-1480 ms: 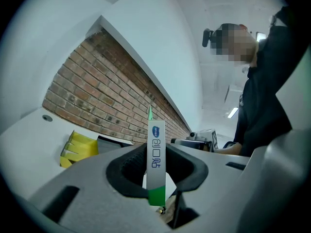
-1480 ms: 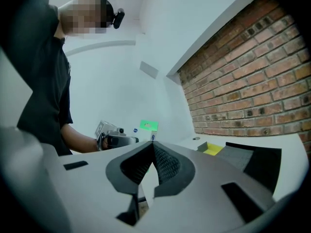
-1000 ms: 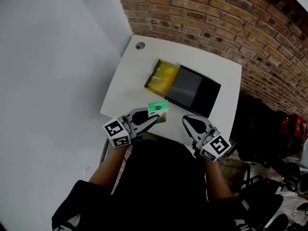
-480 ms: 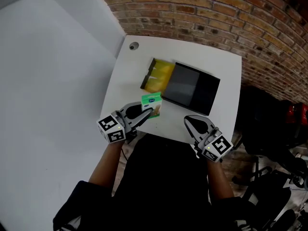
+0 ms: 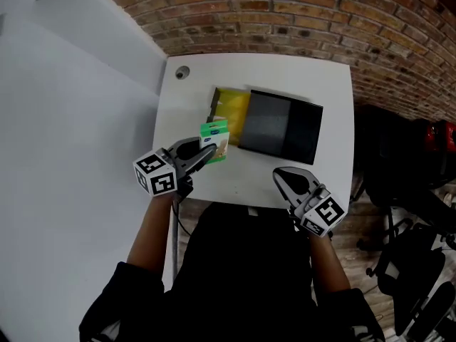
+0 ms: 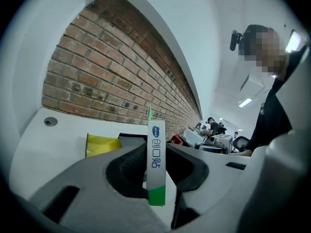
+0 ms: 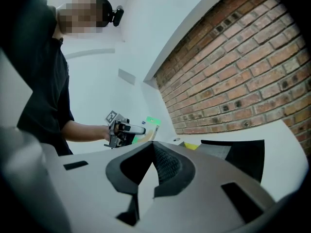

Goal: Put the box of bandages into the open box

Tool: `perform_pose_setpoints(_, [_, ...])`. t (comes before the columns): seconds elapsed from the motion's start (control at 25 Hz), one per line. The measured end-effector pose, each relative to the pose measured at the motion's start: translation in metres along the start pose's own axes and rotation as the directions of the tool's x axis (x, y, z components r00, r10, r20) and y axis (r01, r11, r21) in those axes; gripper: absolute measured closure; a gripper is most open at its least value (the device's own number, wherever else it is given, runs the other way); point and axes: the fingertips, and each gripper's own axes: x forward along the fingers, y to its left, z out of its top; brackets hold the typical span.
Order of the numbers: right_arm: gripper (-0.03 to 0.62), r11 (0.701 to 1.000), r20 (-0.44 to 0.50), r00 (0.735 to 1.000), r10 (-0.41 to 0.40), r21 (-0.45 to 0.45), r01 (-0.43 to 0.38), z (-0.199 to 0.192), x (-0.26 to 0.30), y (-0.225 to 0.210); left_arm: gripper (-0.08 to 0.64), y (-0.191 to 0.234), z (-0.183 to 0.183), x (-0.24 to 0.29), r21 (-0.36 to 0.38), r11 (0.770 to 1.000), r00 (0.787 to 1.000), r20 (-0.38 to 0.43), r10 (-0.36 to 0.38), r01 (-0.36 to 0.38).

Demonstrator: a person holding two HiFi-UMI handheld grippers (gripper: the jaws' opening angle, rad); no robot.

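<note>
The bandage box (image 5: 214, 139) is green and white, held upright above the white table (image 5: 328, 98). My left gripper (image 5: 206, 150) is shut on it, just left of the open box. In the left gripper view the bandage box (image 6: 156, 164) stands edge-on between the jaws. The open box has a yellow-lined part (image 5: 231, 107) and a black flat part (image 5: 281, 125); it lies in the table's middle. My right gripper (image 5: 284, 177) hangs at the table's near edge, shut with nothing in it. In the right gripper view its jaws (image 7: 153, 149) touch at the tips.
A round cable hole (image 5: 183, 72) sits in the table's far left corner. A brick wall (image 5: 299, 13) runs behind the table and a white wall (image 5: 71, 120) along its left. Dark chairs (image 5: 406, 191) stand on the right.
My left gripper has carried the bandage box up and away from the near edge, closer to the yellow part of the open box. The right gripper has barely moved.
</note>
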Motion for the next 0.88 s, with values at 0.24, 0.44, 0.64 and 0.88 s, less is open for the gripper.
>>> perform_pose_setpoints(0.24, [0.586,0.999,-0.018,0.998,-0.054,-0.004,0.054,0.003,0.016,-0.006,0.463,0.037,-0.003,0.026,-0.031,0.999,0.991,-0.124,-0.046,0.042])
perform_pose_setpoints(0.44, [0.586,0.996,-0.046,0.995,-0.089,-0.011,0.088,0.001,0.029,-0.009,0.463,0.068,-0.004,0.052,-0.048,0.997,0.978,-0.195,-0.069,0.061])
perform_pose_setpoints(0.64, [0.586,0.992,-0.065,0.990,-0.125,-0.007,0.125,0.001,0.035,-0.014,0.463,0.090,-0.003,0.070,-0.049,0.997,0.964,-0.258,-0.066,0.056])
perform_pose_setpoints(0.88, [0.586,0.989,-0.082,0.985,-0.150,-0.001,0.150,-0.001,0.041,-0.021,0.463,0.113,-0.022,0.090,-0.024,0.999,0.926,-0.375,-0.031,0.023])
